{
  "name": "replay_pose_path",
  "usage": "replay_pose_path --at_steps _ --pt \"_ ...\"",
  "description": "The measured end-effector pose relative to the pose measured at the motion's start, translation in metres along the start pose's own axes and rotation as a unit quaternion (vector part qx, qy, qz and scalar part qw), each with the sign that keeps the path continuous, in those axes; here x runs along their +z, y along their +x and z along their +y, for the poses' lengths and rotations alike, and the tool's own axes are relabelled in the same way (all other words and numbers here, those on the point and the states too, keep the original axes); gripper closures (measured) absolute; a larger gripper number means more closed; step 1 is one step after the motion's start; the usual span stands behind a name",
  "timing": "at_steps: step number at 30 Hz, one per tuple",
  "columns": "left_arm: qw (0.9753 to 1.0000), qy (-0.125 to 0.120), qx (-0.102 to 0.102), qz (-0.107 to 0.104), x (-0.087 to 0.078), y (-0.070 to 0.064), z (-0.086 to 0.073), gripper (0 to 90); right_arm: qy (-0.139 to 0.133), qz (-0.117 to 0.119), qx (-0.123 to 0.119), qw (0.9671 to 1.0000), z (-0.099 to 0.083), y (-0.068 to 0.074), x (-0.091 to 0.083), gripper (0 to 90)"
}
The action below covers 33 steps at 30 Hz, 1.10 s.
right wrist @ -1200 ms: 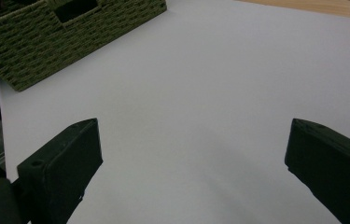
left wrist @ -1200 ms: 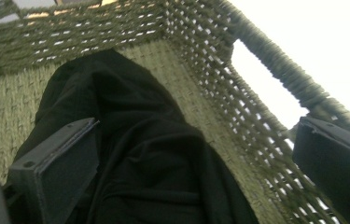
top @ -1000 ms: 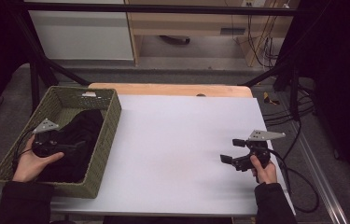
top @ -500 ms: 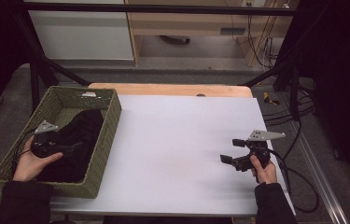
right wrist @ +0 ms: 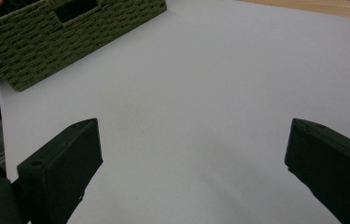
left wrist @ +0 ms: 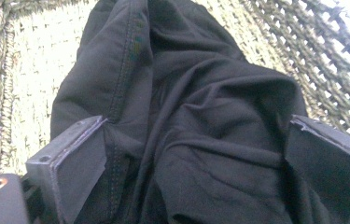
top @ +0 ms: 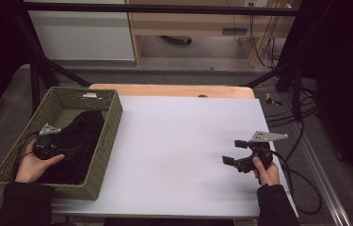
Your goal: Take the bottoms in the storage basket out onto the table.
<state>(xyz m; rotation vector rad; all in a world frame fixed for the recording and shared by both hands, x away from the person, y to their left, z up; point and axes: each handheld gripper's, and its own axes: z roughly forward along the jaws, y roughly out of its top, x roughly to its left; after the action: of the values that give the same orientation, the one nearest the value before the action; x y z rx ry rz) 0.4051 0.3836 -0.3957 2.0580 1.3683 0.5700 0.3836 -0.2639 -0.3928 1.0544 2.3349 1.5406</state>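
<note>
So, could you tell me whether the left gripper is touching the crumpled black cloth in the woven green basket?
Touching: in the left gripper view, the open left gripper has its one jaw pressed into the black cloth.

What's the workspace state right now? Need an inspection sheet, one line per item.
Surface: white table top, bare in the middle.
Job's things: green woven basket at table's left; black garment bunched inside.
Clutter: nothing seen.
Grippers: left gripper inside basket, jaws open either side of a garment fold; right gripper open above the table at right.
Cables: bundles on the floor at right.
Surroundings: wooden furniture behind.
</note>
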Motion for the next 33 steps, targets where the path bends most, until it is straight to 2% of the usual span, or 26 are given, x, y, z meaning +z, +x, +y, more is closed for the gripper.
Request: replay_pose_path --at_steps 3,14,22,33 --pt "0.9999 0.009 -0.004 0.004 0.002 0.001 -0.001 7.2 0.001 0.000 0.000 1.0000 0.000 0.000 0.000 4.5" --pt "0.9990 0.042 0.006 0.011 0.008 0.000 -0.005 10.2 0.002 -0.001 -0.002 1.0000 0.000 0.000 0.000 4.5" --pt "0.9982 0.057 0.014 0.014 0.011 0.000 -0.007 12.8 0.003 0.000 -0.001 1.0000 0.000 0.000 0.001 4.5" --pt "0.9973 0.071 0.012 0.015 0.014 0.000 -0.009 16.9 0.004 0.001 -0.002 1.0000 0.000 0.000 0.001 4.5"
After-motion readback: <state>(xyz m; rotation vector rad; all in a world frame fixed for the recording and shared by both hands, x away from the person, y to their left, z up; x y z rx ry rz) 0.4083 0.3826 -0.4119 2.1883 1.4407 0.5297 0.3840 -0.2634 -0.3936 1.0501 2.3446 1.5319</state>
